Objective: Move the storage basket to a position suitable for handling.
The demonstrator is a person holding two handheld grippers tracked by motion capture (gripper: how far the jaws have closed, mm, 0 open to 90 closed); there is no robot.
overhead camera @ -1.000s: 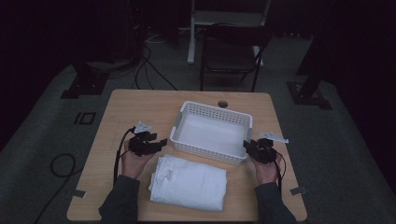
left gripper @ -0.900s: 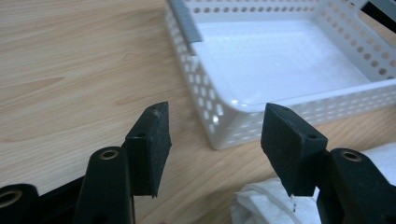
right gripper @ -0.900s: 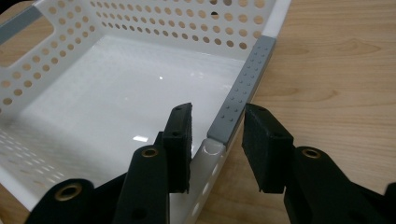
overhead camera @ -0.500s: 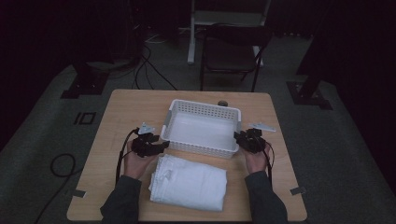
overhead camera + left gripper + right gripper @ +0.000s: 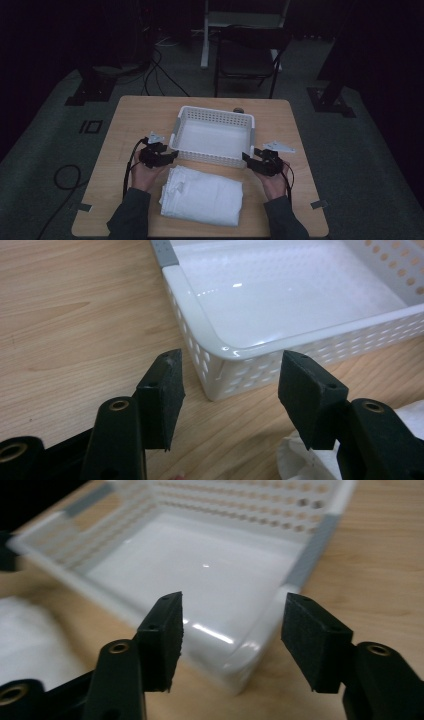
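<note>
Both tongs gape apart: your left tongs [image 5: 172,154] face the white basket's [image 5: 214,159] near-left corner, your right tongs [image 5: 246,158] its near-right corner, folded white cloth [image 5: 202,195] just behind

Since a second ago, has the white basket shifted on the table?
Yes. The white basket has slid left and farther from the folded towel, toward the table's middle.

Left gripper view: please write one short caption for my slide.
Open left gripper faces the near corner of the empty white basket on the wooden table.
</note>
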